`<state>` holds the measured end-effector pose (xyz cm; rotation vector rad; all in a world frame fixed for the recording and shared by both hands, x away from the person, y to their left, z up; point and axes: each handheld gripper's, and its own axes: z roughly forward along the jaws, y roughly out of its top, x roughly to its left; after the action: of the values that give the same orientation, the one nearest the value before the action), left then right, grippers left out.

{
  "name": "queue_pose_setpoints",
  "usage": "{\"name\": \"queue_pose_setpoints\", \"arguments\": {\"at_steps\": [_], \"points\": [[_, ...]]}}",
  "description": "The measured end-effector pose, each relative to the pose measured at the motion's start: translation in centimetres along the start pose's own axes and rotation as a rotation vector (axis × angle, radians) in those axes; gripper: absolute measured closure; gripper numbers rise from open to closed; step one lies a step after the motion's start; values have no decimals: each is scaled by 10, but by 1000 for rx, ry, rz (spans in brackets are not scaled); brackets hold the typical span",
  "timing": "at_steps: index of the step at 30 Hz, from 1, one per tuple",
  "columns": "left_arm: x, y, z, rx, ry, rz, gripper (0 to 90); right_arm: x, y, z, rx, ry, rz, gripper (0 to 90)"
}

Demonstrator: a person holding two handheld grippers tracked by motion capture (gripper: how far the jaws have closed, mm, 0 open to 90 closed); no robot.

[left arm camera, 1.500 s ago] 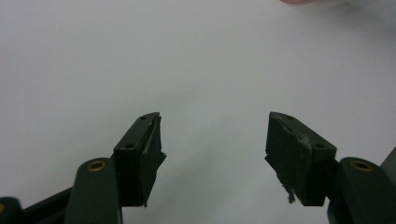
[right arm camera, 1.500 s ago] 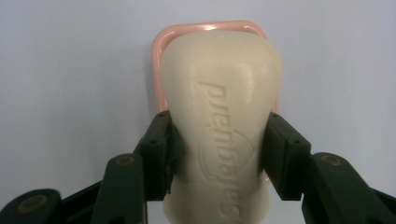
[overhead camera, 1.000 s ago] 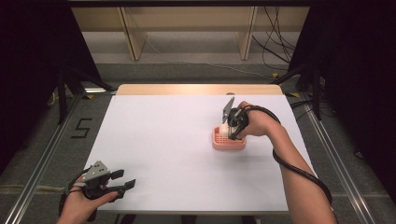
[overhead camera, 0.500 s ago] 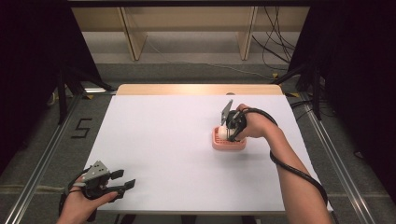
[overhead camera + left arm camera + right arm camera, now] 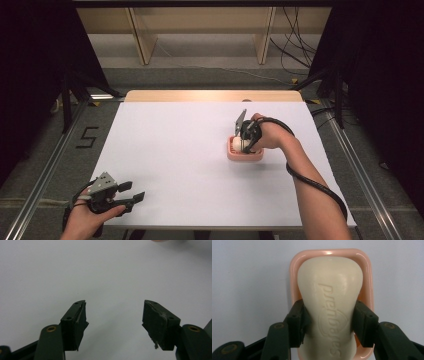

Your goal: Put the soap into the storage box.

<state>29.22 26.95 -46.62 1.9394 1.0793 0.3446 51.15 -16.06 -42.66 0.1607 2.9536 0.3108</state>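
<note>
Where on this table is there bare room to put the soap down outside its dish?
Nearly the whole white table is bare: the wide stretch between the left gripper and the pink soap dish, plus the strip behind the dish. It is crowded at the dish alone, where the right gripper clamps the soap bar.

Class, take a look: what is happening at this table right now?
A person works at a white table with a tool in each hand. The right tool is shut on a cream bar of soap, holding it in or just over a pink soap dish; whether it rests there is unclear. The left tool is open with nothing between its jaws, near the table's front left corner.
</note>
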Motion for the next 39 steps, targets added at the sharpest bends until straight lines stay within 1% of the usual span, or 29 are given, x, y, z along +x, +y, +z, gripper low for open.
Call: {"name": "queue_pose_setpoints", "arguments": {"at_steps": [3, 4, 6, 8, 9, 13, 14, 15, 17, 18, 19, 20, 21, 22, 23, 24, 25, 26, 27, 28, 29, 30, 33, 34, 35, 36, 37, 38, 39], "points": [[0, 0, 0, -3, 0, 2, 351, 0, 0, 1, 6, -7, -1, 505], [0, 0, 1, -18, 4, -8, 351, 1, 1, 1, 14, -7, 17, 505], [0, 0, 0, -10, -1, -6, 350, -1, 1, 2, 9, -6, -6, 505], [0, 0, 0, -10, -2, -5, 351, -1, 1, 3, 12, -20, 7, 504], [0, 0, 0, -8, -1, -2, 350, 0, 1, 4, 15, -12, 16, 504], [0, 0, -1, -8, 1, -5, 350, 0, 1, 4, 21, -14, 9, 494], [0, 0, -1, -7, 1, -4, 350, 0, 1, 3, 18, -19, 23, 487], [0, 0, -1, -7, 0, -2, 350, 2, 2, -2, 1, -24, 65, 477], [-1, 0, 0, -12, -1, -6, 350, 0, 3, -4, -4, -27, 49, 470], [-1, 0, 0, -8, -6, -19, 349, -1, 1, -9, -3, -51, 23, 459], [-1, 0, 0, -11, -2, -3, 350, -1, 1, -10, -7, -50, 24, 455], [-1, 0, 0, -11, -2, -4, 349, 2, 0, -13, -21, -45, 73, 449], [-1, 0, 0, -11, -2, -5, 350, 2, -1, -15, -58, -49, 60, 439], [0, 0, -1, -7, 1, 5, 349, 4, -4, -17, -60, -66, 102, 427], [0, 0, -1, -7, 1, 5, 349, 4, -4, -17, -60, -66, 102, 427], [0, 0, -1, -7, 0, 6, 349, 10, -8, -23, -109, -49, 204, 415], [-1, 0, 0, -10, -1, -2, 349, 8, -9, -25, -121, -65, 173, 415], [0, 0, -1, -4, 0, 3, 349, 13, -14, -28, -148, -76, 218, 415], [0, 0, -1, -4, 0, 3, 349, 13, -14, -28, -148, -76, 218, 415], [-1, 0, 0, -3, 0, 5, 349, 20, -21, -32, -176, -106, 266, 416], [-1, 0, 0, -3, 0, 5, 349, 20, -21, -32, -176, -106, 266, 416], [-1, 0, 0, -8, 6, 4, 349, 27, -30, -35, -195, -133, 310, 419], [-1, 0, 1, -8, 7, 2, 349, 37, -42, -38, -239, -178, 384, 416], [-2, -1, 1, -6, 9, 3, 349, 41, -47, -39, -254, -175, 416, 416], [-2, -1, 1, -6, 9, 3, 349, 45, -52, -39, -263, -200, 430, 416], [-2, -1, 1, -5, 4, -1, 349, 51, -58, -39, -281, -200, 462, 416], [-2, -1, 1, -5, 4, -1, 349, 51, -58, -39, -281, -200, 462, 416], [-2, -1, 1, 0, 4, 0, 349, 60, -67, -40, -285, -205, 496, 417], [-2, -1, 1, 0, 4, 0, 349, 60, -67, -40, -285, -205, 496, 417]]}}
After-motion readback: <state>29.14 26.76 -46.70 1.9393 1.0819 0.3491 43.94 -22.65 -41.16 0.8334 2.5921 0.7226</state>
